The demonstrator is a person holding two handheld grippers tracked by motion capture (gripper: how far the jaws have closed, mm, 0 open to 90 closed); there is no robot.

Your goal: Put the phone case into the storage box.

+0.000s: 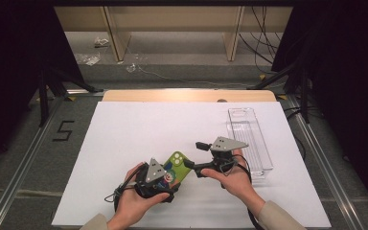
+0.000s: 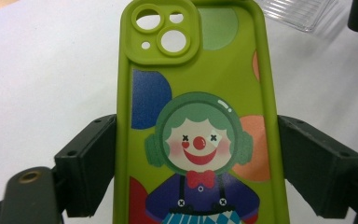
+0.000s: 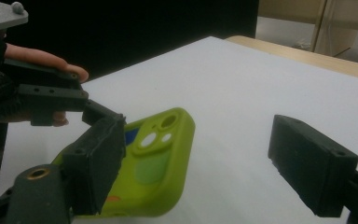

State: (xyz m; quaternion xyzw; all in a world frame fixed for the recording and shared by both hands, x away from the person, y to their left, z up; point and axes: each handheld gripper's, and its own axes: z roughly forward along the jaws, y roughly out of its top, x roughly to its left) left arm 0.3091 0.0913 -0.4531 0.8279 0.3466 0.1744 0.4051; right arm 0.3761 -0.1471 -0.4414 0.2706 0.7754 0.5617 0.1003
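Over at the near edge of the white worktop (image 1: 124,129), a little left of its middle, the left hand-held gripper (image 1: 165,178) sits in the person's left hand (image 1: 134,203), its grey three-cornered plate facing up. It is clamped on a lime-green phone case (image 1: 178,165), and the left gripper view shows it cleanly: the two black jaws press against the case's long sides about halfway along, with the camera cut-outs pointing away from the hand and a clown with green hair, a red nose and a red bow tie printed on the back. The case (image 2: 200,116) is held just above the white surface, tilted, its camera end aimed toward the worktop's far right. Moving right, the right hand-held gripper (image 1: 199,158) is in the person's right hand (image 1: 235,182), close to the near edge and just right of the middle. Its jaws are wide apart and grip nothing; in the right gripper view one jaw stands just beside the case's (image 3: 154,168) camera end and the other well off to the side, over bare white surface. Whether that nearer jaw touches the case, I can't tell. Further right, toward the right edge, a clear plastic tray (image 1: 249,139) lies lengthwise, running from near to far.
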